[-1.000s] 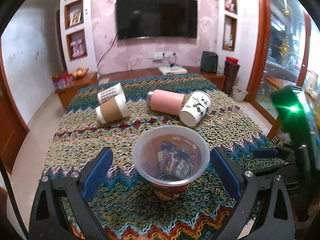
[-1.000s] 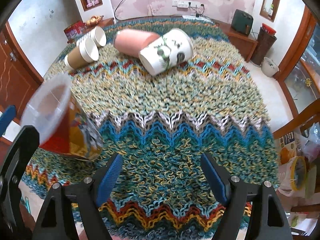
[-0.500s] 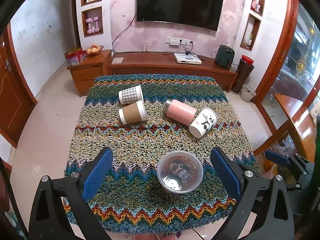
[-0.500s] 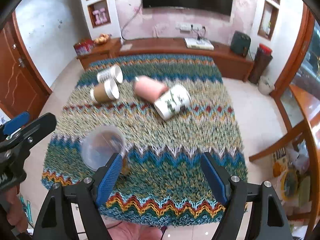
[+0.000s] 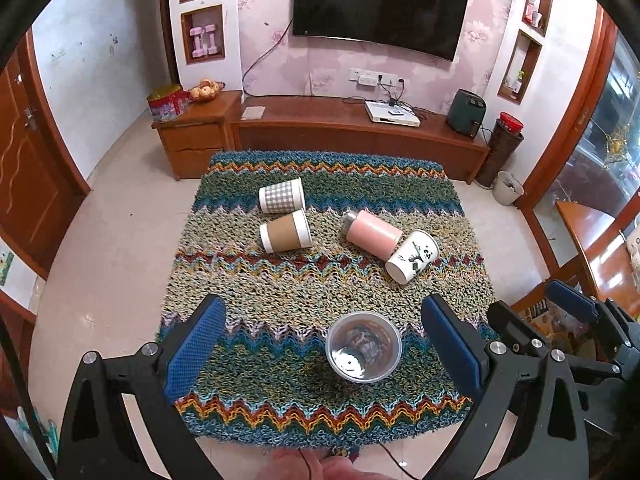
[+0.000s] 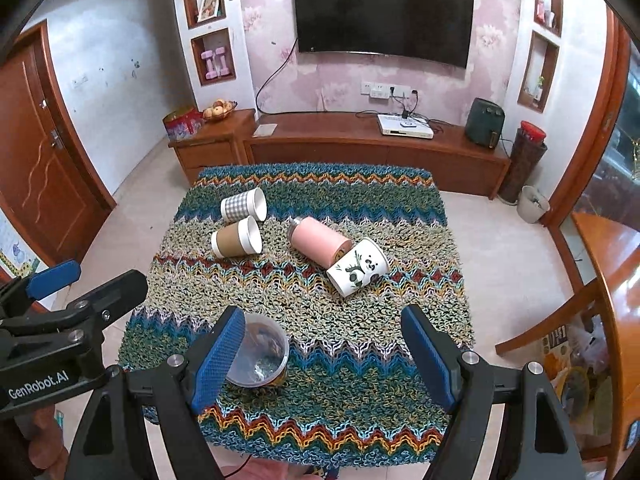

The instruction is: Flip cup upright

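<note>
A clear plastic cup [image 5: 363,347] stands upright, mouth up, near the front of the zigzag rug-covered table [image 5: 320,304]; it also shows in the right wrist view [image 6: 260,354]. Further back lie a checked cup [image 5: 281,196], a brown sleeved cup [image 5: 286,232], a pink bottle [image 5: 373,234] and a panda cup [image 5: 412,256], all on their sides. My left gripper [image 5: 324,352] is open, high above the table and empty. My right gripper [image 6: 322,354] is open and empty, also held high.
A wooden TV cabinet [image 5: 352,128] runs along the far wall under a TV [image 5: 380,8]. A wooden chair and table [image 6: 600,320] stand at the right. A door [image 6: 40,152] is at the left. Tiled floor surrounds the table.
The left gripper has let go of the clear cup, which now stands upright on the rug. Both grippers have drawn up and back, away from the table.
</note>
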{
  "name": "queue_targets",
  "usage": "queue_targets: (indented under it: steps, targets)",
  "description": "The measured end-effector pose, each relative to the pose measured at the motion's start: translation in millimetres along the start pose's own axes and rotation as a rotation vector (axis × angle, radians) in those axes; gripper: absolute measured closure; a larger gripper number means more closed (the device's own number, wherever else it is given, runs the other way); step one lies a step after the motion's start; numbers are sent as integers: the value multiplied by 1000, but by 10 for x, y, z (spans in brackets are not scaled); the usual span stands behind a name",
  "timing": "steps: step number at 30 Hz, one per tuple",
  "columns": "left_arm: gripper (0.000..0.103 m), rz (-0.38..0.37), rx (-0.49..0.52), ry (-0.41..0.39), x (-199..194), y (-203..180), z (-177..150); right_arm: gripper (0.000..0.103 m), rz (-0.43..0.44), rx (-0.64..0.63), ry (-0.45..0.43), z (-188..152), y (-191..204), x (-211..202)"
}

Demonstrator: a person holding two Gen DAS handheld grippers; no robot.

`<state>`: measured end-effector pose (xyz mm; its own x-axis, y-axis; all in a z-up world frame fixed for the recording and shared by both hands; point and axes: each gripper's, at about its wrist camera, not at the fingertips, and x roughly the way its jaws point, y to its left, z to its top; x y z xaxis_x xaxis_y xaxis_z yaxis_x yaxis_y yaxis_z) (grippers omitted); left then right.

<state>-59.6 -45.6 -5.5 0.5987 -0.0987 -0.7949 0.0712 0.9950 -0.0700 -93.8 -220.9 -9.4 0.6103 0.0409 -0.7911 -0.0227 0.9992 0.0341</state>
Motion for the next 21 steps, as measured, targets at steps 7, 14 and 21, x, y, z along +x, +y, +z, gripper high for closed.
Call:
queue_targets:
  steps: [7,14,21]
  targets:
    - [4,16,8,-32,-192,-2,67,22,-26,37,-10,94,-30,-130]
    - [4,40,21,-50,-256,1,126,22,-42,28,-42,143,14,-218]
    - [4,59,20,-49,-256,45,161,22,-67,36,-78,202,31,-292]
